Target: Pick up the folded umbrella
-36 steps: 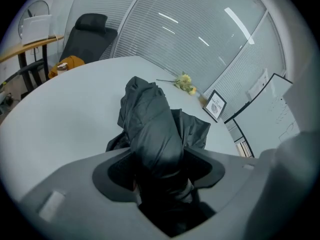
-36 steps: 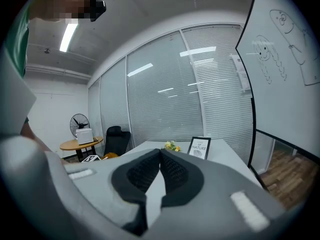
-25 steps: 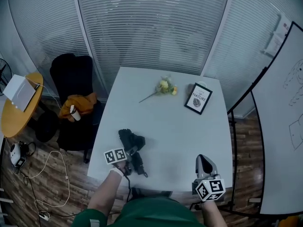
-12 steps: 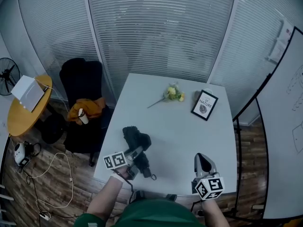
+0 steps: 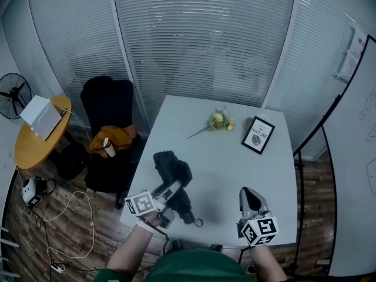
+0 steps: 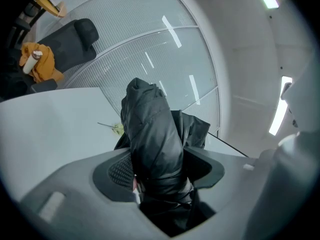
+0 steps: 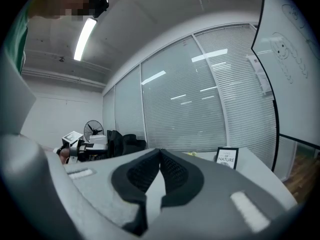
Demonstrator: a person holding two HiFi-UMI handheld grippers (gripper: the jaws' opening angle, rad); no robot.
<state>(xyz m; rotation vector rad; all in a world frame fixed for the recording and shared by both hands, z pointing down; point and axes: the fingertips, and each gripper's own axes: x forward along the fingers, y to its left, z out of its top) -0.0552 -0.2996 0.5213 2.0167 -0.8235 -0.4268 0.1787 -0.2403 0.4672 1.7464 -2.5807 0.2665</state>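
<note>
The folded black umbrella [image 5: 173, 172] hangs above the white table [image 5: 235, 163], near its front left corner. My left gripper [image 5: 167, 191] is shut on its lower part, and the handle and wrist loop [image 5: 194, 221] stick out toward me. In the left gripper view the umbrella [image 6: 152, 139] fills the space between both pads, and its fabric bunches up past the gripper [image 6: 162, 164]. My right gripper [image 5: 249, 200] hovers at the table's front right with its jaw tips together and nothing in them [image 7: 160, 153]. The umbrella [image 7: 120, 141] also shows far left in the right gripper view.
A yellow flower [image 5: 218, 121] and a framed picture [image 5: 259, 135] lie at the table's far end. To the left stand a black chair [image 5: 108, 116] holding an orange cloth [image 5: 114, 138], a round yellow table [image 5: 38, 140] and a fan [image 5: 13, 93]. A whiteboard [image 5: 352, 157] stands to the right.
My left gripper has lifted the umbrella off the table and tipped it toward level. The right gripper has shifted only slightly and stays shut.
</note>
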